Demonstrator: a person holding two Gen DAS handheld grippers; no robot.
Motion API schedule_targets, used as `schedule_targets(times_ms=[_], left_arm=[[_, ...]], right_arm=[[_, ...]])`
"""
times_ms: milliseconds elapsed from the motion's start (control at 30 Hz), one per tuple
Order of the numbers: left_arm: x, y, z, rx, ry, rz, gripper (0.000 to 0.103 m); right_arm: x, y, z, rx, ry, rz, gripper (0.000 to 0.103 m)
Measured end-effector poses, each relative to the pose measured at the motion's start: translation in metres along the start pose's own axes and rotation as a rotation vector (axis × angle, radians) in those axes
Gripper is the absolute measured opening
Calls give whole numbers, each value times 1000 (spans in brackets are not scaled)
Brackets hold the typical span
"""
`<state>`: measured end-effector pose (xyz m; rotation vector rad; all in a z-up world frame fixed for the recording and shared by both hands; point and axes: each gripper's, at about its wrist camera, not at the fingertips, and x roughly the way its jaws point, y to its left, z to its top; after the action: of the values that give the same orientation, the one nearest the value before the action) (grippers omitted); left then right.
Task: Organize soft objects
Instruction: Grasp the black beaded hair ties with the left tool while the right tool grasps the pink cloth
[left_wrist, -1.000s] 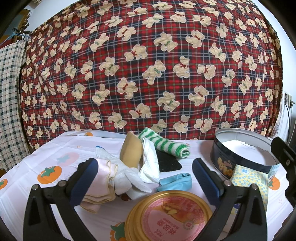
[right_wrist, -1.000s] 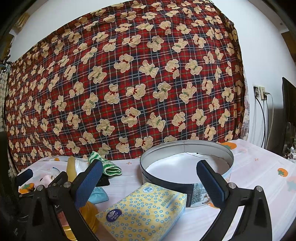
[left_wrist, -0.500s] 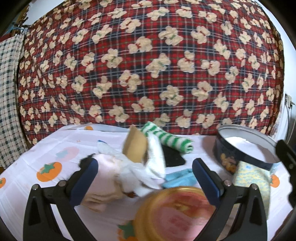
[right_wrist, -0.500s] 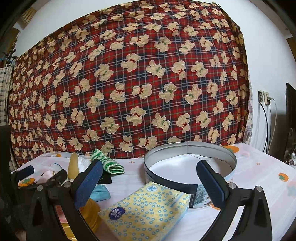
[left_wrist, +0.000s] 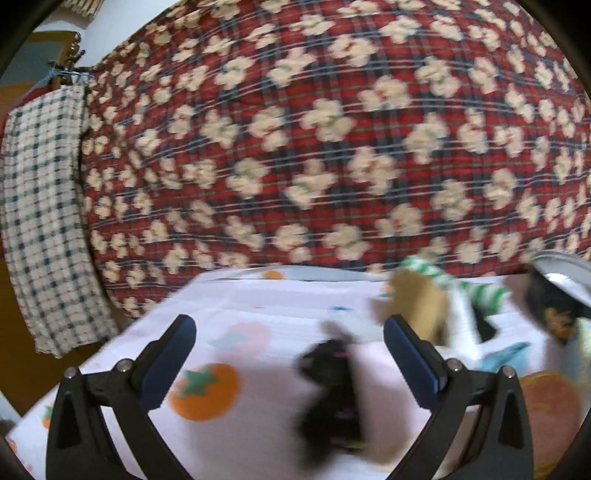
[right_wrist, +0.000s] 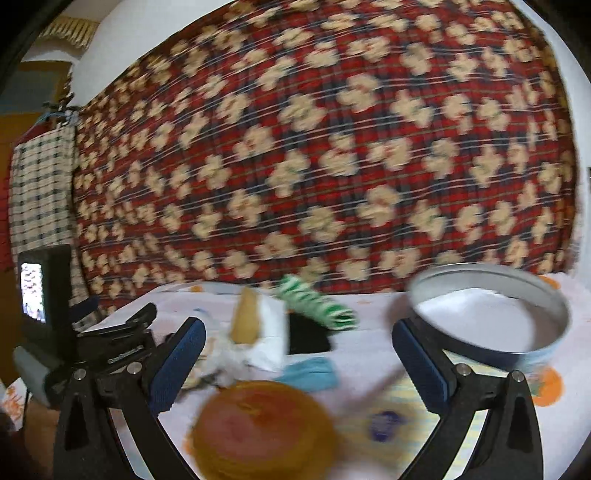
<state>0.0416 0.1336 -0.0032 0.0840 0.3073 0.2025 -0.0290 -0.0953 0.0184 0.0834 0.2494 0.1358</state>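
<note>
Task barely begun: tin (right_wrist: 491, 325) holds nothing. Cloths (right_wrist: 266, 332) lie heaped on the worktop (left_wrist: 258, 302), left of the tin. Left gripper (left_wrist: 288, 354) and right gripper (right_wrist: 299, 354): fingers spread, grasping nothing.

Tabletop (right_wrist: 369, 350) wearing a white cloth printed with orange fruit, round open metal tin (right_wrist: 491, 321) sitting at right, orange round lid (right_wrist: 258, 432) lying in front, green-striped rolled cloth (right_wrist: 317, 302), blue cloth (right_wrist: 310, 373), yellow patterned tissue pack (right_wrist: 399, 413) lying between.
</note>
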Motion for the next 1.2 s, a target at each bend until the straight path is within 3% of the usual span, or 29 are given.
schedule_targets(times_ms=[133,200,267,467,567,667,733,767,833,1033,1200], left_arm=[[15,33,1,-42,17,58,103],[20,45,1,-74,35,59,103],[22,51,2,-80,41,79,103],[29,63,2,-67,53,193,103],[33,72,0,-105,86,188,103],[35,76,-2,-120,104,181,103],[36,76,-3,-127,109,175,103],[36,76,-4,-129,115,166,103],[37,74,-4,-131,121,150,103],[37,73,-5,-139,137,114,103],[38,69,-8,-168,171,4,103]], right_arm=[[26,34,2,-21,60,76,101],[39,46,3,-16,101,114,91],[55,61,1,-21,163,140,74],[103,99,-10,-44,357,199,73],[130,112,-18,-38,477,208,73],[152,120,-30,-52,573,161,69],[154,118,-34,-31,577,167,60],[152,117,-34,-32,567,173,46],[150,114,-32,-13,558,216,30],[130,103,-22,59,520,305,18],[93,89,-10,80,415,366,18]])
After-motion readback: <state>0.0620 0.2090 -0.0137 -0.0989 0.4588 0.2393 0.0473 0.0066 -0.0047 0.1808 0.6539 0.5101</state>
